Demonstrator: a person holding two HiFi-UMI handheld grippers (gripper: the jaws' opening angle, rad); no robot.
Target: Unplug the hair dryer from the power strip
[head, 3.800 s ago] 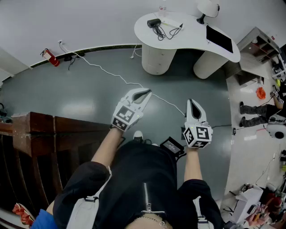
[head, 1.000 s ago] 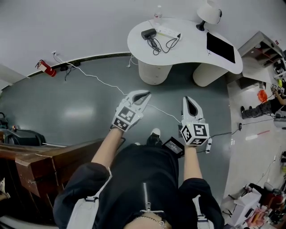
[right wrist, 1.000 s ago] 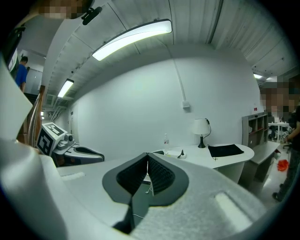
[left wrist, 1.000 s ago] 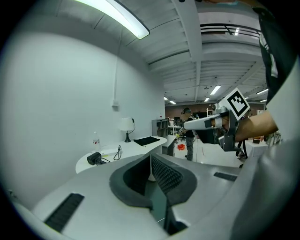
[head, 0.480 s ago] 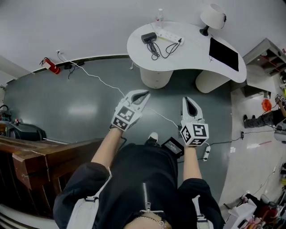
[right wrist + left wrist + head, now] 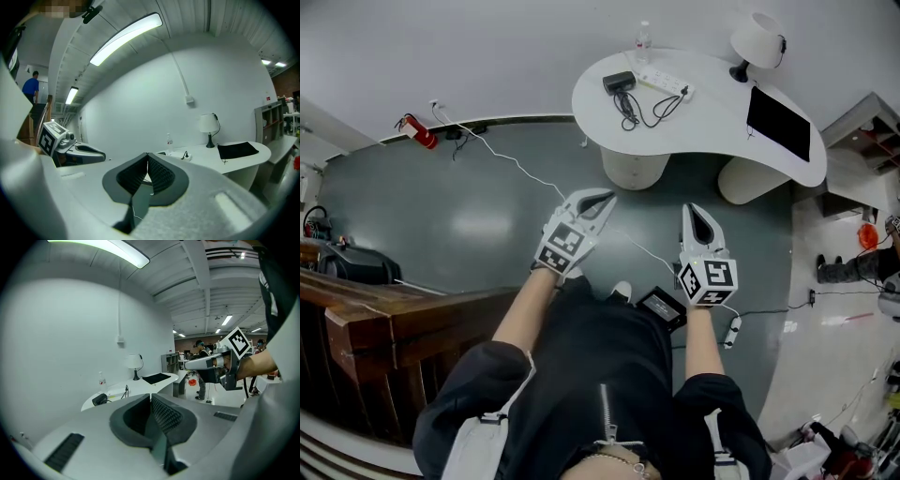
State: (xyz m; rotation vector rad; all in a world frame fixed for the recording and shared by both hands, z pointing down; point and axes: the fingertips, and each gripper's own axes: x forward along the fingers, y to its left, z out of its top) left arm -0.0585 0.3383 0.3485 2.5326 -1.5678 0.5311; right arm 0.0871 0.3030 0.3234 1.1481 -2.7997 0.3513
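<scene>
Right gripper (image 6: pixel 148 157) jaws together, empty, white table (image 6: pixel 236 165) ahead, lamp (image 6: pixel 207 123), power strip (image 6: pixel 182 156)

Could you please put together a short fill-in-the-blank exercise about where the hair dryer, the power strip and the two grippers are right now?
1. The hair dryer and the power strip both lie on the white ___.
2. The left gripper and the right gripper both have their jaws ___, with nothing between them.
3. A red ___ is on the floor by the wall, at the head view's upper left.
Missing words: desk; shut; fire extinguisher.
</scene>
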